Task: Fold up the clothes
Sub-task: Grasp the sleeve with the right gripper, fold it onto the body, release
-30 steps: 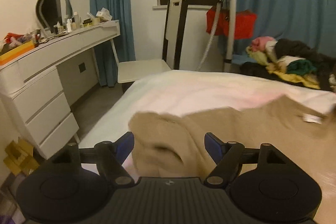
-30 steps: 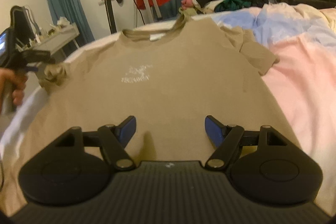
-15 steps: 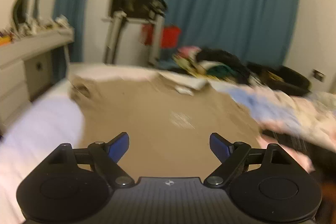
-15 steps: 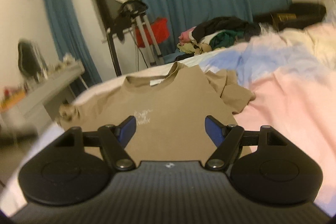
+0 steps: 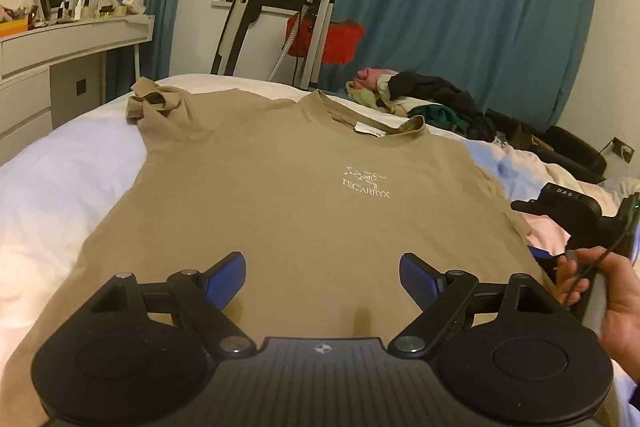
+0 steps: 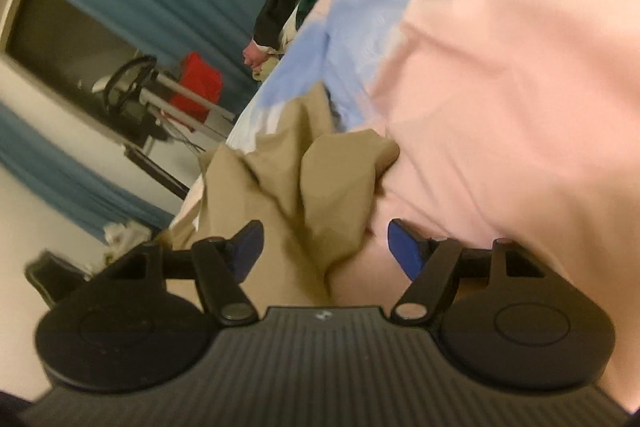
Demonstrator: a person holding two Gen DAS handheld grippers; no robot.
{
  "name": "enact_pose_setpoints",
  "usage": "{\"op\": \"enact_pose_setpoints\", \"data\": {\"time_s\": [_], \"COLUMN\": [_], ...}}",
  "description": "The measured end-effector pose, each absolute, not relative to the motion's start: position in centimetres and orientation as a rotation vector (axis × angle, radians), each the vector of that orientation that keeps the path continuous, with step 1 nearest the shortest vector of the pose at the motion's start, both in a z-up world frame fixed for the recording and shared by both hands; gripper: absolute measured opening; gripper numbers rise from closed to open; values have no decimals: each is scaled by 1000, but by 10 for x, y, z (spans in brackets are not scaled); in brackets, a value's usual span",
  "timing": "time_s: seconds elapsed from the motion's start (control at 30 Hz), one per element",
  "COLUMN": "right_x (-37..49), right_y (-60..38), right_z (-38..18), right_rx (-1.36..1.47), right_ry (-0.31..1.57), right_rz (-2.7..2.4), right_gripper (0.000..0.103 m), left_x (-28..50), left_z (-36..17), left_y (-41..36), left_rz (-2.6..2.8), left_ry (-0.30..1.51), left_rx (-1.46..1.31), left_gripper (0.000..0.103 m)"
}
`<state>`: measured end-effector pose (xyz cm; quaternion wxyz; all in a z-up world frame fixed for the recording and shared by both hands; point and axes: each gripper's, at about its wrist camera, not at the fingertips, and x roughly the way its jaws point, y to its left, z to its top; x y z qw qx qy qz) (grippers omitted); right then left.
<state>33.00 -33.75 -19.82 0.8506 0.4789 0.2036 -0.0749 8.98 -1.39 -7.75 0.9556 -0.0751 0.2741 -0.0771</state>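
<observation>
A tan T-shirt (image 5: 288,187) with a white chest logo lies face up and flat on the bed, collar at the far end. Its left sleeve (image 5: 156,99) is bunched up. My left gripper (image 5: 320,267) hovers open over the shirt's lower part with nothing between its fingers. In the right wrist view, tilted and blurred, my right gripper (image 6: 324,243) sits at the shirt's right sleeve (image 6: 332,179). Its jaws are closing a little. Folded sleeve cloth lies between them, and the pads do not press on it. A hand (image 5: 616,291) holds that gripper at the shirt's right edge.
The bed (image 5: 60,179) has a white sheet on the left and a pink and blue duvet (image 6: 500,107) bunched on the right. A pile of clothes (image 5: 432,99) lies beyond the collar. A white dresser (image 5: 60,43) stands at left, a garment steamer stand (image 5: 320,27) behind the bed.
The left gripper swung from the bunched left sleeve to the hem and now faces the shirt squarely. The right gripper rolled and moved to the right sleeve, which now lies between its jaws.
</observation>
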Motion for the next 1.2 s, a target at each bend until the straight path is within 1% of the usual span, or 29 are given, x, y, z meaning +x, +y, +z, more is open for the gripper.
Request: {"op": "enact_pose_setpoints", "data": {"time_s": [0.1,0.17,0.2,0.23,0.3,0.33,0.37,0.4,0.47,0.6,0.7,0.83,0.93,1.0,1.03,1.1,1.13,1.17,1.2], "right_x": [356,375,384,393,411,418,425,430,429,409,393,383,385,385,384,377,372,365,356], "right_y": [-341,-344,-346,-348,-350,-351,-351,-350,-345,-356,-376,-404,-407,-405,-401,-392,-389,-385,-381], "right_z": [-209,-210,-210,-210,-208,-205,-203,-198,-178,-141,-125,-138,-151,-157,-155,-147,-142,-137,-130], "right_rx": [1011,1001,995,994,986,977,968,941,867,803,733,667,603,555,521,450,432,427,424], "right_ry": [377,344,344,349,365,380,395,401,355,243,205,264,322,342,340,329,322,312,296], "right_rz": [-126,-112,-124,-139,-164,-166,-168,-174,-184,-251,-356,-469,-475,-469,-464,-459,-451,-440,-427], "right_gripper": [72,60,58,53,39,21,16,14,11,11,10,10,11,13,17,38,65,88,91], "left_x": [109,119,123,128,137,141,144,146,148,146,142,138,137,138,138,139,140,140,140], "left_z": [-86,-92,-96,-100,-107,-111,-113,-115,-117,-114,-109,-104,-103,-104,-104,-105,-105,-105,-104], "left_y": [-16,-13,-11,-8,-2,1,2,3,3,1,1,1,3,3,3,2,1,1,0], "left_rz": [-141,-127,-129,-127,-130,-134,-134,-134,-130,-129,-124,-116,-119,-120,-120,-119,-118,-118,-121], "left_ry": [555,573,585,597,624,641,649,658,660,653,632,622,624,626,627,628,630,632,629], "left_rx": [-124,-135,-147,-161,-195,-214,-220,-225,-218,-195,-169,-146,-131,-121,-116,-103,-99,-96,-90], "left_gripper": [86,86,86,86,86,86,86,86,86,86,86,86,86,86,86,86,86,86,86]}}
